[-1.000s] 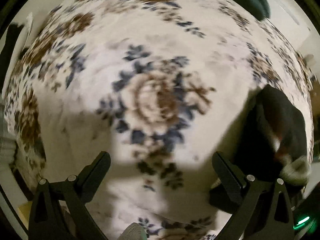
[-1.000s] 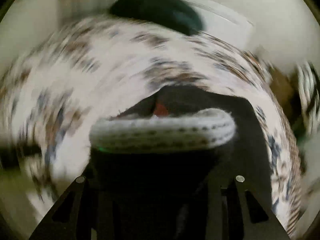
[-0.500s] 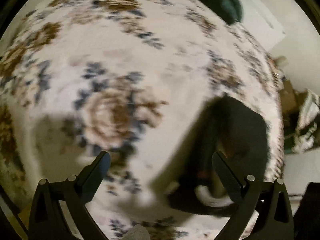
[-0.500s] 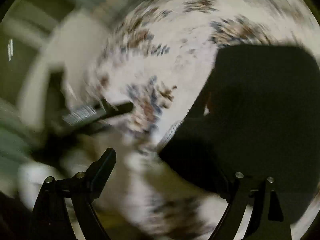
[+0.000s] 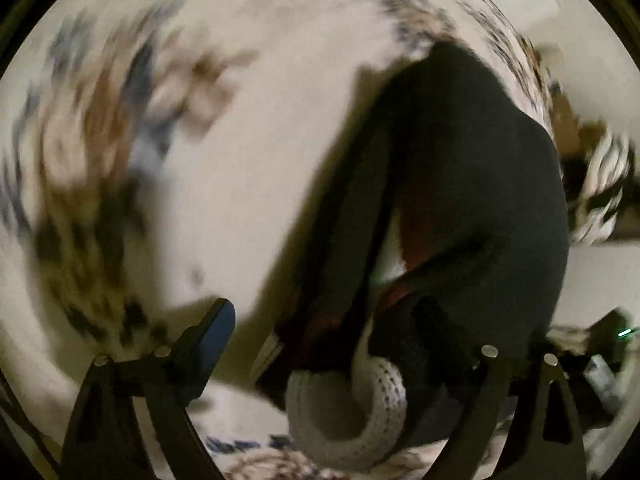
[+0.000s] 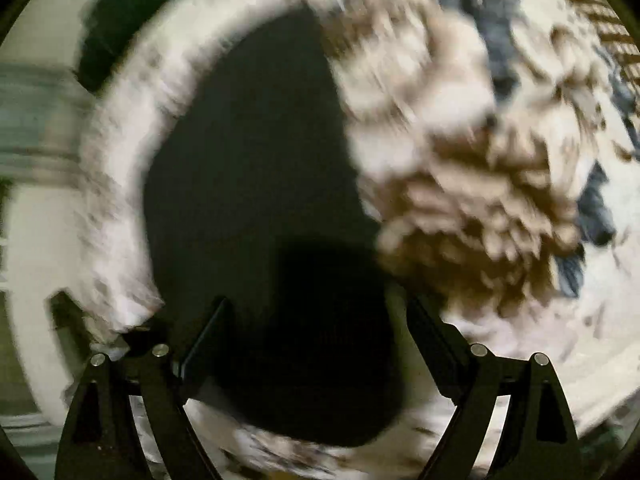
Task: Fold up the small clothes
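Both claws spread: left claw (image 5: pixel 340 344) closing slightly, right claw (image 6: pixel 320 332) just released. Loose dark garment (image 5: pixel 472 184) may unfold if its knit cuff (image 5: pixel 360 412) snags.

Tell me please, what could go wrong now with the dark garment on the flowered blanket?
1. The left gripper, jaws wide and just closing a little, hangs over the dark garment near its white knitted cuff; it may pinch the flowered blanket too.
2. The right gripper is open with the garment between its jaws, ungripped; the cloth could bunch.
3. Both views are blurred; aim may be off.
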A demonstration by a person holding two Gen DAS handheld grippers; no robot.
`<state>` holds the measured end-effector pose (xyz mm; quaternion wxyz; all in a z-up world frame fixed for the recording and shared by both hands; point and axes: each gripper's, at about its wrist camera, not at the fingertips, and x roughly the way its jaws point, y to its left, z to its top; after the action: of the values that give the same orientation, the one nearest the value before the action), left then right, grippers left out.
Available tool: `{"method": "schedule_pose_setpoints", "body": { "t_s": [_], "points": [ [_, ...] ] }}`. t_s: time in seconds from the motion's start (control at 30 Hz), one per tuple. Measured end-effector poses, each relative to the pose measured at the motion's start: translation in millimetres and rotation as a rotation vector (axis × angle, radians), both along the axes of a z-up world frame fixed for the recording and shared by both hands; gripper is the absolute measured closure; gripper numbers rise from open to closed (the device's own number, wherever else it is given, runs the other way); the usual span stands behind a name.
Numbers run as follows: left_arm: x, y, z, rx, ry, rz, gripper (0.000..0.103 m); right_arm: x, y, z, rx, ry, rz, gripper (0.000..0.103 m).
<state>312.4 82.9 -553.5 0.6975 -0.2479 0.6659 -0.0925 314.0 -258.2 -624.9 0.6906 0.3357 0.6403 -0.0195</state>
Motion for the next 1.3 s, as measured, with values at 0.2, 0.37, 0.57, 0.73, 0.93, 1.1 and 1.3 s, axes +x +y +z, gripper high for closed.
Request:
{"method": "schedule_pose_setpoints", "body": {
  "t_s": [0.2,0.37,0.57,0.73,0.93,1.1,1.3],
  "points": [
    [-5,8,32,-0.097,-0.047,0.092,0.01,6,-4,12,0.077,-0.056,0.072,0.011],
    [-48,25,78,-0.155,-0.164,0.289,0.007,22,-41,37,0.151,-0.16,0.036,0.0],
    [-87,-4,49,-0.208,-0.155,0.454,0.004,81,-84,8,0.253,-0.196,0.003,0.0],
    [-76,-25,1,-0.188,-0.138,0.591,0.004,140,-95,-43,0.339,-0.187,0.042,0.0],
    [-72,-18,-6,-0.167,-0.219,0.724,0.006,178,-90,-78,0.452,-0.175,0.07,0.0],
    [-58,-19,14,-0.092,-0.31,0.657,0.044,180,-83,-73,0.401,-0.213,0.084,0.055],
    [-9,-4,18,-0.038,-0.321,0.449,0.045,127,-94,-49,0.426,-0.268,-0.033,0.064]
  ]
}}
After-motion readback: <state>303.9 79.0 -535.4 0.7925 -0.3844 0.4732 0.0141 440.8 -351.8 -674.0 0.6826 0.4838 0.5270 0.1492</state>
